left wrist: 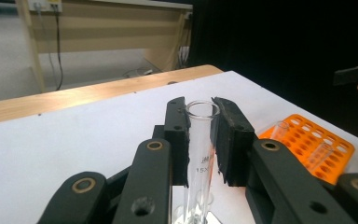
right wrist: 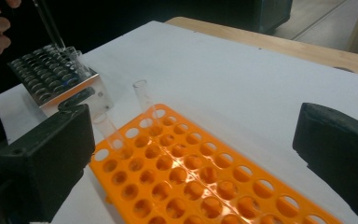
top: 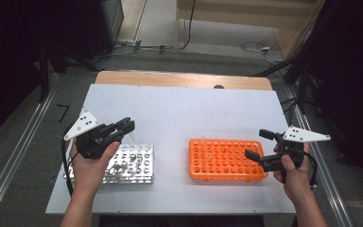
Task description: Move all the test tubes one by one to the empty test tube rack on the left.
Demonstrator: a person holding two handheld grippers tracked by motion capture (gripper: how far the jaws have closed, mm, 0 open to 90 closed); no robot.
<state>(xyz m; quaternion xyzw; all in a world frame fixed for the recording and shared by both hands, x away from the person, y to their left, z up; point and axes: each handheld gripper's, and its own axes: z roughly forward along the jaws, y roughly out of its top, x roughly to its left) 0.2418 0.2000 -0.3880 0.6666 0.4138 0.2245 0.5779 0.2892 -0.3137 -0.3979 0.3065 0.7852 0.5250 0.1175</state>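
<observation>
Glass test tube (left wrist: 200, 140) stands upright, clamped between the left tongs (top: 123, 126) above the metal rack (top: 131, 164), left of the orange rack (top: 227, 159) on the white bench (top: 184, 113). From the right tongs (right wrist: 191, 154), gaping apart and holding nothing, two tubes (right wrist: 143, 100) stand in the orange rack.

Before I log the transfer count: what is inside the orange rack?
Two clear tubes lean in holes at one end of the orange rack; the other visible holes are empty. The right gripper's pads cover a few.
</observation>
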